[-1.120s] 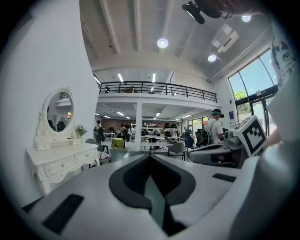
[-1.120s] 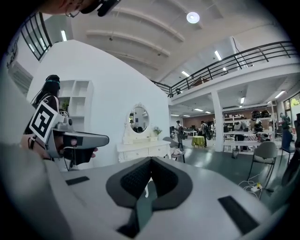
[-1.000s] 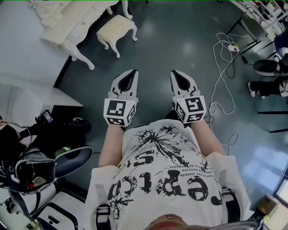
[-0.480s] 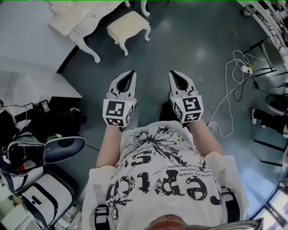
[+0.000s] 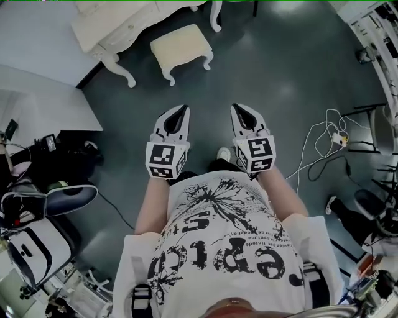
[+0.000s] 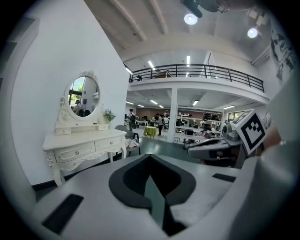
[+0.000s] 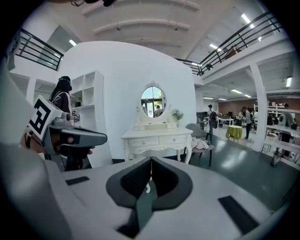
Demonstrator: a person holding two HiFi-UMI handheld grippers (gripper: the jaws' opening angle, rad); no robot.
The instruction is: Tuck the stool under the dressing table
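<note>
The cream stool [image 5: 180, 49] with curved white legs stands on the dark floor, just out from the white dressing table [image 5: 134, 18] at the top of the head view. My left gripper [image 5: 181, 110] and right gripper [image 5: 239, 108] are held side by side in front of my chest, a good way short of the stool. Both are shut with nothing between them. In the left gripper view the dressing table [image 6: 84, 146] with its oval mirror [image 6: 82, 96] stands left of the left gripper [image 6: 149, 157]. In the right gripper view the dressing table [image 7: 157, 138] is straight ahead of the right gripper [image 7: 151, 160]. The stool is hidden in both gripper views.
White cables and a power strip [image 5: 331, 139] lie on the floor at the right. Bags and cases [image 5: 43, 208] crowd the left side beside a white platform [image 5: 43, 105]. A grey chair with clothes [image 7: 202, 141] stands right of the table.
The stool and table have shifted right towards the middle of the head view. Both grippers have kept their pose, shut and side by side.
</note>
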